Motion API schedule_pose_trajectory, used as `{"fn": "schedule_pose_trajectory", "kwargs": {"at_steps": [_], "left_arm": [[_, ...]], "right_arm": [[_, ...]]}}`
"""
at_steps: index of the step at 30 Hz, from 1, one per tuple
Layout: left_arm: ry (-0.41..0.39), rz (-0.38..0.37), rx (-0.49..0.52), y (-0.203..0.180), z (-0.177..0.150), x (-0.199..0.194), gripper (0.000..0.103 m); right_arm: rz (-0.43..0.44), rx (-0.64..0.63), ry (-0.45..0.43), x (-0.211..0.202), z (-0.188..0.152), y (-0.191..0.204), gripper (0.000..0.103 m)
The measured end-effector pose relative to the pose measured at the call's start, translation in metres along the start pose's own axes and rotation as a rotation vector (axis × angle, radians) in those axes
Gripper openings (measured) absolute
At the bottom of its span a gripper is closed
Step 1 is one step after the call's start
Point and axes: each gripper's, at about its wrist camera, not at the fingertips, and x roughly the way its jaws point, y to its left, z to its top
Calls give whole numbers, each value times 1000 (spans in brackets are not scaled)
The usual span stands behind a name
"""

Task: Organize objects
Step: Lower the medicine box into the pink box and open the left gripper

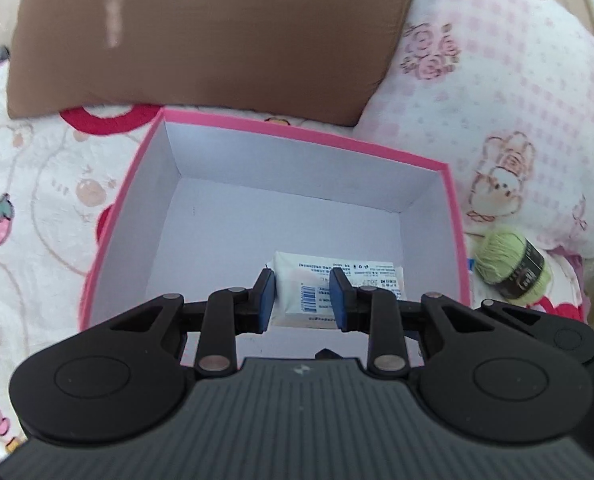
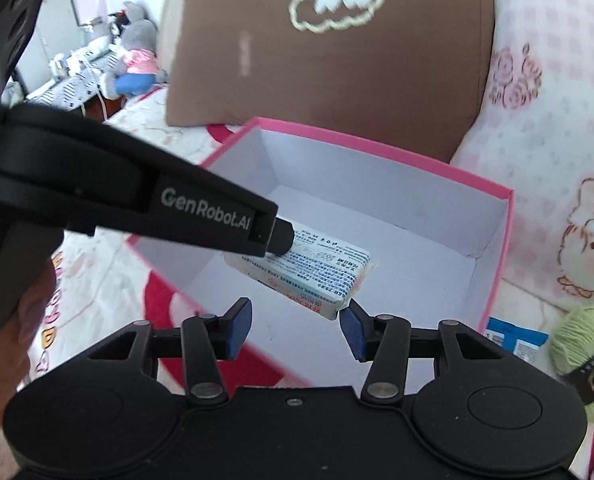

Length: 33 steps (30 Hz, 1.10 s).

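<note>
Box [image 1: 455,208]: rests on the bedspread [image 1: 37,184], open side up, centre of the left wrist view.
Packet [image 1: 317,284]: over the box interior, near the 5 o'clock corner, between the left gripper [image 1: 301,295] pads.
Cushion [image 1: 217,40]: at 12 o'clock from the box, its lower edge overlapping the far rim.
Pillow [image 1: 497,100]: at 2 o'clock from the box, beside the cushion.
Yarn ball [image 1: 509,266]: at 3 o'clock, just outside the box wall, on the bedspread.
Small pouch [image 2: 513,336]: between box wall and yarn ball.
Plush toy [image 2: 137,60]: at 10 o'clock in the right wrist view, well apart, behind the bed.
Right gripper [image 2: 295,334]: at 6 o'clock from the packet, outside the near rim.
</note>
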Motion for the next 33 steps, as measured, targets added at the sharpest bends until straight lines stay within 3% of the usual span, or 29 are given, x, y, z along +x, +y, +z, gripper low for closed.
{"fn": "schedule_pose_trajectory", "kwargs": {"at_steps": [14,20,28,33], "left_arm": [[91,-9,-44,24,30,84,26],[113,0,-70,34,28,98,26],[65,-26,-66,34,32,104,26],[116,30,-59,34,27,113,26]], "right_arm": [[-22,122,179,83,22,-22,54],[-29,146,206,98,20,-21,54],[-59,170,192,98,21,-21,54],[-6,200,223,102,16,-23,55]]}}
